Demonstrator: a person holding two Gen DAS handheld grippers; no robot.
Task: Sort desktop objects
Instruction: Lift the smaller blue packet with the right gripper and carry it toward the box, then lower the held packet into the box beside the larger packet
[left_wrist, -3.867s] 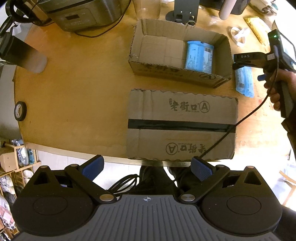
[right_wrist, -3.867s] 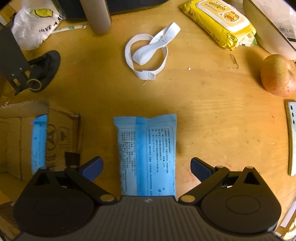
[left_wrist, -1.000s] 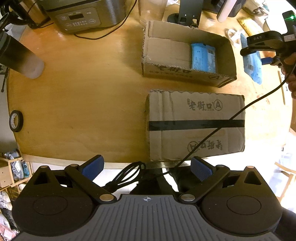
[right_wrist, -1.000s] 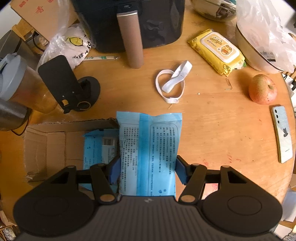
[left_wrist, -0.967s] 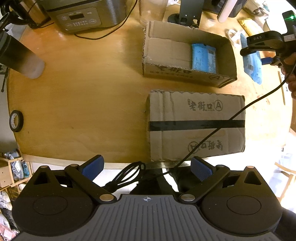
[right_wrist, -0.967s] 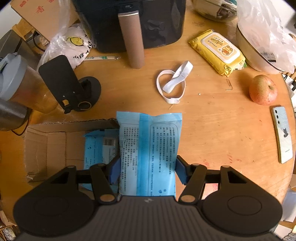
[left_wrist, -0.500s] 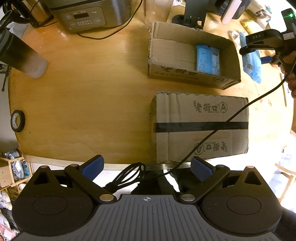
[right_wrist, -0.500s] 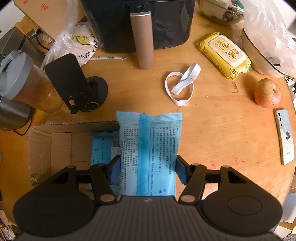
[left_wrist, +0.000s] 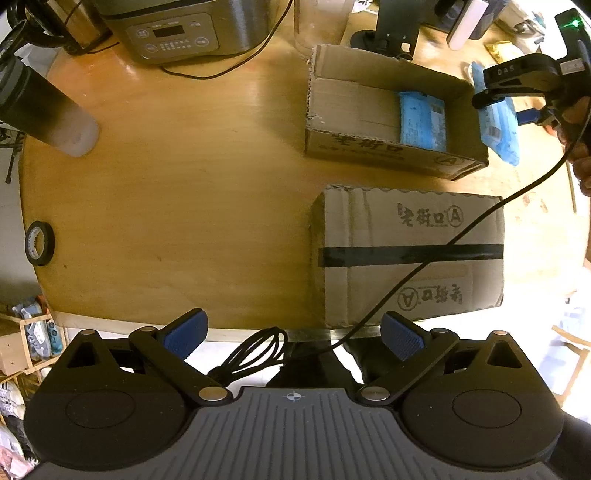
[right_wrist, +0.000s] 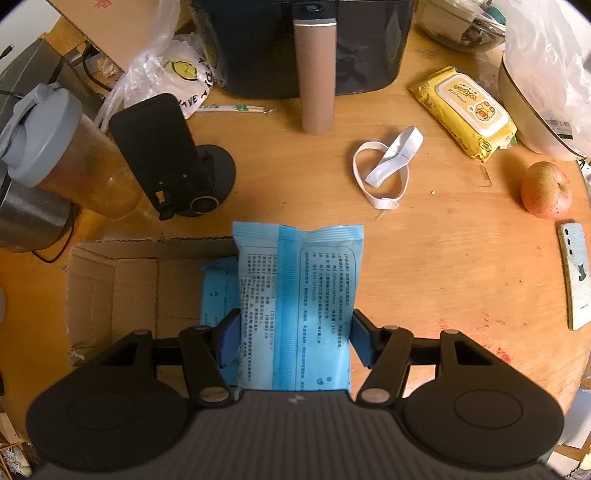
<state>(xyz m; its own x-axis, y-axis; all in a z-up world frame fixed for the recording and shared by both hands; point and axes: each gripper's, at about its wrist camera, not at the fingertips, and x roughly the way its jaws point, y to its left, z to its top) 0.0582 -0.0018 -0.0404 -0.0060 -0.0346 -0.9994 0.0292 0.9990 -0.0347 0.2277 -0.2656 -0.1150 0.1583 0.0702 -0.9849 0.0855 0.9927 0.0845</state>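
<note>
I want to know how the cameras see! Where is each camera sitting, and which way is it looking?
Left wrist: rides the left gripper, looking down at the table edge; open fingers and the person's hand show.
Right wrist: rides the right gripper, looking down; its fingers clamp a blue pack.
Shared: the open cardboard box, the pack inside it, and the held pack.

Two blue packets (right_wrist: 295, 295); two cartons (left_wrist: 410, 254)
</note>
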